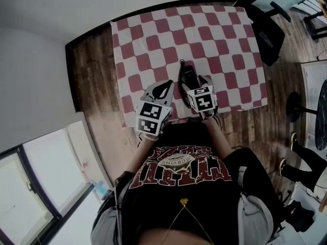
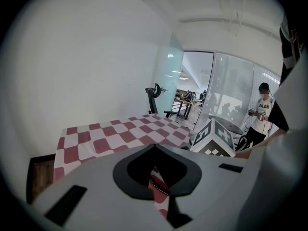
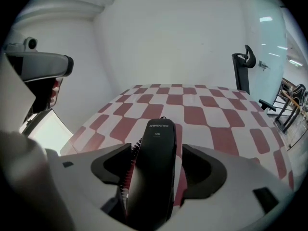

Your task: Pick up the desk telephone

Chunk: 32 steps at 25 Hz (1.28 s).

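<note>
The phone (image 3: 156, 129) lies lengthwise between the jaws of the right claw (image 3: 158, 153). Its long axis runs along the claw's own line, away toward the far side of the counter (image 1: 230, 40). The jaws flank its two long sides, so a straight squeeze across its width looks like the move. The right claw is released: its jaws stand wide, a gap shows at the right pad, and the coiled cord (image 3: 129, 174) sits between the phone and the left pad. The phone rests on the counter's near half, close to the person. The left claw (image 2: 156, 177) waits at the near edge, farther from the phone, clenched on nothing.
</note>
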Available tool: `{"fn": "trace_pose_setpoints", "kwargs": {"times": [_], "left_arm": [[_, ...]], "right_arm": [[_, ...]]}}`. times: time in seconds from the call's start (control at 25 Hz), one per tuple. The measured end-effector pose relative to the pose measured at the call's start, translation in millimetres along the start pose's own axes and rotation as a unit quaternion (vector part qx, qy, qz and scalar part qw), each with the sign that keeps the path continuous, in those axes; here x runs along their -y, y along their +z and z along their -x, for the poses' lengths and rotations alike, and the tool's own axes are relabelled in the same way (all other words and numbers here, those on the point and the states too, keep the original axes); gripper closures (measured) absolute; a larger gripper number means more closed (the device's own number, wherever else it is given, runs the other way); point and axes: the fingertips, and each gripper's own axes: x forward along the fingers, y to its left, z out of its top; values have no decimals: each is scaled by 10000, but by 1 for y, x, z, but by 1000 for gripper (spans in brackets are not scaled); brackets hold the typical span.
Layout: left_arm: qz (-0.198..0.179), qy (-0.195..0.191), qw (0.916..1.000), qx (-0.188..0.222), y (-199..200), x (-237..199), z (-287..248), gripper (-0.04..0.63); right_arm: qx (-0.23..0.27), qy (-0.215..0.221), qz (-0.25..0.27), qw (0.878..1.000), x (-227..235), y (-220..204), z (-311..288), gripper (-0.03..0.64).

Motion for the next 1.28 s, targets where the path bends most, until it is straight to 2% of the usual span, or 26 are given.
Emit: {"fn": "trace_pose_setpoints", "kwargs": {"times": [0.44,0.72,0.88,1.28], "left_arm": [[140,276,9995,65,-5,-14,13,588],[166,403,9990,56,-10,-21,19,588],[221,373,9990,72,-12,-21,20,588],[57,166,9998,71,-12,-7,12,588]], "right_arm": [[-353,-17,-212,9992,5,-18,-28,284],[-557,-120,-85,9983,5,-24,-37,285],[-552,-128,-16,9984,4,-23,-37,303],[-398,-116,-29,9991,4,-20,-37,318]]}}
